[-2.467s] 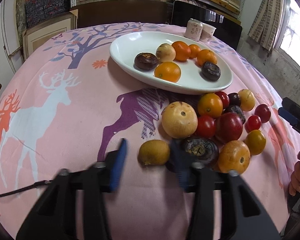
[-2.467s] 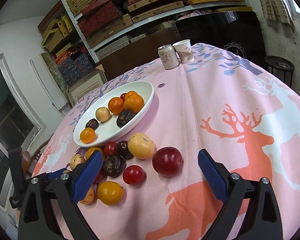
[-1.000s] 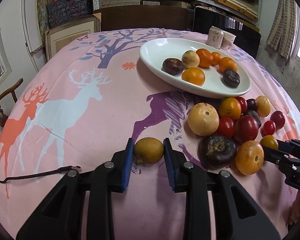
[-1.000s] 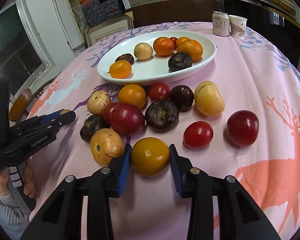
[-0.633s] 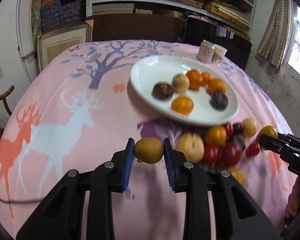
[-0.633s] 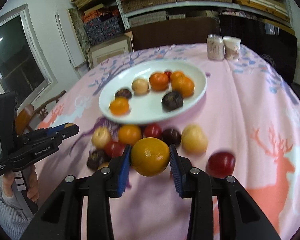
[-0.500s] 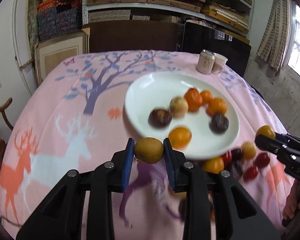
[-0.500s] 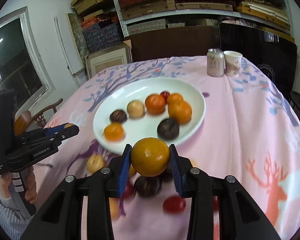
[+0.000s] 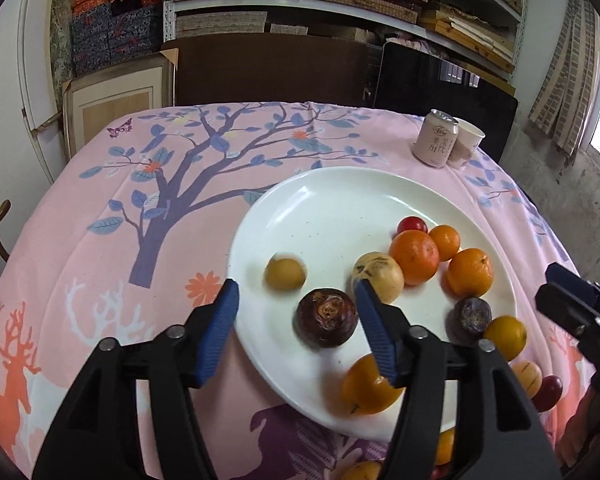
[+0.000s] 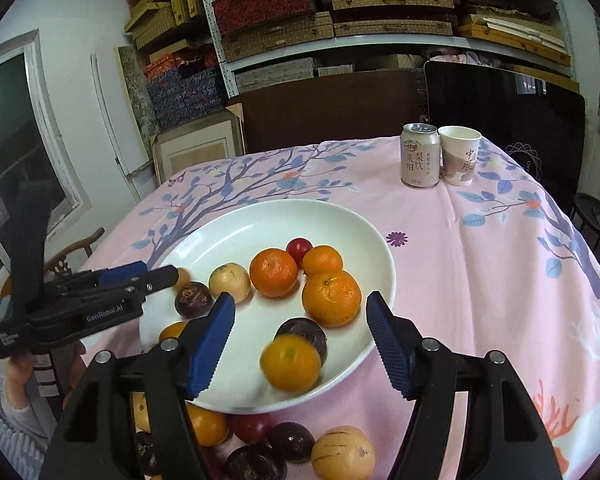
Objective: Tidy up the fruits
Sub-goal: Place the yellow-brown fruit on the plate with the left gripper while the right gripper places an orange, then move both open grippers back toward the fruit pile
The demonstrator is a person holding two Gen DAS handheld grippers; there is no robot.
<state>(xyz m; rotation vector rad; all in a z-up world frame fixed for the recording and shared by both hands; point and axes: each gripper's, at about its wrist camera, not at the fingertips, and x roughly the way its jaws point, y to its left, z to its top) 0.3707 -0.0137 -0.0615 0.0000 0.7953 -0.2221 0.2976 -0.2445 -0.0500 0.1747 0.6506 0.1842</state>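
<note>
My left gripper hangs over the near left part of the white plate, jaws opening, nothing between the pads. A blurred yellow-brown fruit lies free on the plate just beyond them. My right gripper is over the plate's near right rim, jaws also opening. A blurred orange-yellow fruit sits loose below them beside a dark passion fruit. The plate also holds several oranges, a pale round fruit, a dark purple fruit and a small red one.
Several loose fruits lie on the pink deer-print tablecloth in front of the plate. A drink can and a paper cup stand at the far right. A hand and sleeve hold the left gripper.
Both grippers carried their fruits from the cloth up and forward over the plate, then opened. The yellow-brown fruit and the orange-yellow fruit have dropped out of the jaws onto the plate.
</note>
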